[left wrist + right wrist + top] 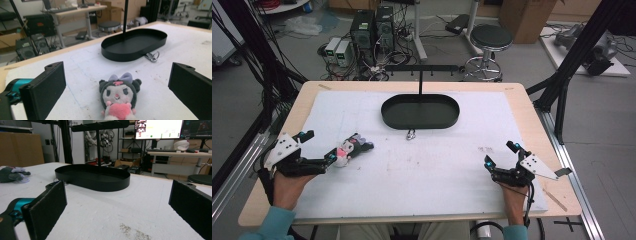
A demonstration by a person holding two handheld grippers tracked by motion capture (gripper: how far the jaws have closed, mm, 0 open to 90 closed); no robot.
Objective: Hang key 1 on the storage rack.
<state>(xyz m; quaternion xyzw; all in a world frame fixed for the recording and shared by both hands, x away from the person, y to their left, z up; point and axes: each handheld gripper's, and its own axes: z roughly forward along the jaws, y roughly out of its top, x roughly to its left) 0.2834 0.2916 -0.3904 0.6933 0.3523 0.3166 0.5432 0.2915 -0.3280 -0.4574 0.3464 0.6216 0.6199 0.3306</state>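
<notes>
Here, plush doll [117,98] between spread jaws, seemingly untouched

Grey floor beyond the table, with a black round stool [491,37], computer towers [372,27] amid tangled cables, and cardboard boxes [528,15].

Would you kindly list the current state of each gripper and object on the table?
Left gripper: open, jaws either side of the plush toy, not closed on it.
Right gripper: open, holding nothing.
Plush toy: lying on the white mat, face up.
Black tray: flat on the table, empty, its post upright.
Metal clasp: lying loose on the mat just outside the tray's near rim.
</notes>
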